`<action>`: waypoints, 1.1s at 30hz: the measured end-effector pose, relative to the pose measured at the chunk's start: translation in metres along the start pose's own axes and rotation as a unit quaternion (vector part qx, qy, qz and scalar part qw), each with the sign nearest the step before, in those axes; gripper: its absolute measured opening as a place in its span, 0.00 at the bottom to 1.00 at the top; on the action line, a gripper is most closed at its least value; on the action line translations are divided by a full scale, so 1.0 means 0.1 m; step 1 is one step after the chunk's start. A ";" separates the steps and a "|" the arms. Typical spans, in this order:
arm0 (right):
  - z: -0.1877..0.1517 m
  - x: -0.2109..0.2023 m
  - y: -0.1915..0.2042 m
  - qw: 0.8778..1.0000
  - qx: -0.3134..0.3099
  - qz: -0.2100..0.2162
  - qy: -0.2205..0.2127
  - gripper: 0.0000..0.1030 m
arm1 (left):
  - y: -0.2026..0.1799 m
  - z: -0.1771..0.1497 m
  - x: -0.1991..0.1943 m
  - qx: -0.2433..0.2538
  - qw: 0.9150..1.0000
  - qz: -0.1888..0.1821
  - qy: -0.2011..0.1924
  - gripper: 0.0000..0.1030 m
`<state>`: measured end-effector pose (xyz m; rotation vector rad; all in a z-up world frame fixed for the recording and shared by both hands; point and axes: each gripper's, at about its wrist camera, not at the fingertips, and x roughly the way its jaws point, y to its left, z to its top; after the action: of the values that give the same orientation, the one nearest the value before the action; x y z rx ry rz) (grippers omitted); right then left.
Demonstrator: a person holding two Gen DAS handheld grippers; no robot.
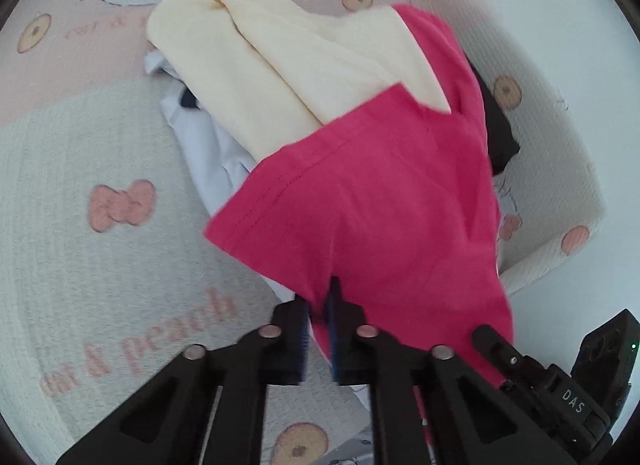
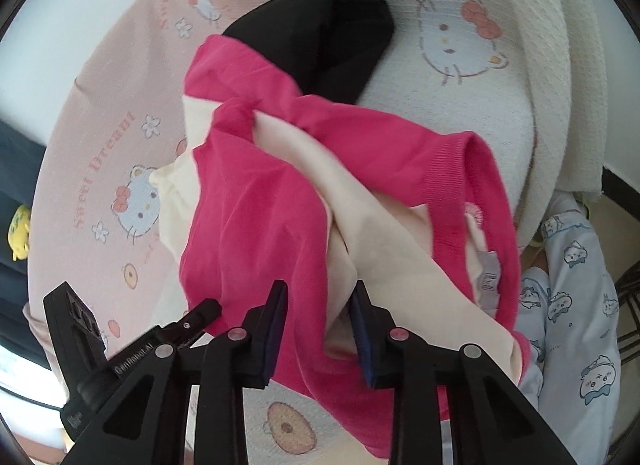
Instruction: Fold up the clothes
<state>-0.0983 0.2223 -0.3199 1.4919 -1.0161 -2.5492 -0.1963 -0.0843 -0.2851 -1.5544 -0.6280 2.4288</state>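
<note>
a: how many garments lie in the pile?
b: four show: one pink shirt (image 1: 372,201), one cream garment (image 1: 256,77), one pale blue-white piece (image 1: 208,145) underneath and one black piece (image 1: 498,133) at the far side. all sit heaped on the cat-print bedspread (image 1: 80,169).
a: and the grippers?
b: two. the left gripper (image 1: 320,317) has its jaws pressed together on a corner of the pink shirt's hem. the right gripper (image 2: 320,313) has its fingers narrowed around a bunch of pink and cream cloth, and the pads press into it.
a: any writing?
b: on the bedspread, "peach" in pink letters in the left view and "sweet dream" in the right view. the clamp (image 1: 560,397) beside the left gripper reads "das". the clamp (image 2: 132,361) beside the right gripper carries small white lettering, too fine to be sure of.
a: labels on the clothes?
b: one grey tag (image 2: 486,277) inside the pink shirt's ribbed collar (image 2: 452,185), with a small mark that cannot be read. a person's leg in cartoon-print pyjamas (image 2: 576,285) shows at the right edge.
</note>
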 end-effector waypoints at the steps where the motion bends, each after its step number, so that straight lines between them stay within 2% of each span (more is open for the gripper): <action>1: -0.01 0.00 0.04 1.000 -0.006 0.003 0.000 0.28 | 0.00 0.01 -0.05 0.007 1.000 0.005 -0.009 0.04; 4: -0.02 -0.01 0.16 1.000 -0.024 0.007 0.006 0.28 | -0.08 0.03 -0.25 0.063 0.995 0.048 -0.054 0.04; 7: -0.08 0.06 0.30 0.999 -0.046 0.004 0.021 0.28 | -0.17 -0.08 -0.39 0.122 0.983 0.095 -0.094 0.04; 11: -0.19 0.15 0.51 0.996 -0.085 -0.013 0.035 0.28 | -0.17 -0.06 -0.48 0.165 0.970 0.133 -0.117 0.04; 17: -0.29 0.23 0.70 0.991 -0.122 -0.035 0.046 0.28 | 0.07 -0.13 -0.65 0.154 0.973 0.133 -0.111 0.04; 23: -0.47 0.34 0.94 0.988 -0.142 -0.010 0.065 0.28 | 0.30 -0.24 -0.85 0.143 0.972 0.145 -0.120 0.04; 26: -0.60 0.45 1.14 0.982 -0.165 0.001 0.093 0.28 | 0.52 -0.31 -1.00 0.132 0.971 0.157 -0.121 0.04; 28: -0.76 0.54 1.28 0.976 -0.183 0.029 0.116 0.28 | 0.65 -0.38 -1.07 0.127 0.971 0.162 -0.121 0.04; 31: -1.02 0.67 1.58 0.961 -0.239 0.019 0.135 0.28 | 0.83 -0.50 -1.15 0.123 0.970 0.172 -0.118 0.04; 33: -1.18 0.73 1.75 0.948 -0.289 -0.010 0.136 0.27 | 0.92 -0.59 -1.11 0.123 0.969 0.185 -0.104 0.04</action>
<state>-0.0971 -0.0005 -0.3211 1.5924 -0.1862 -2.2648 -0.0889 -0.1942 -0.2567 -1.4316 -0.0562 2.8346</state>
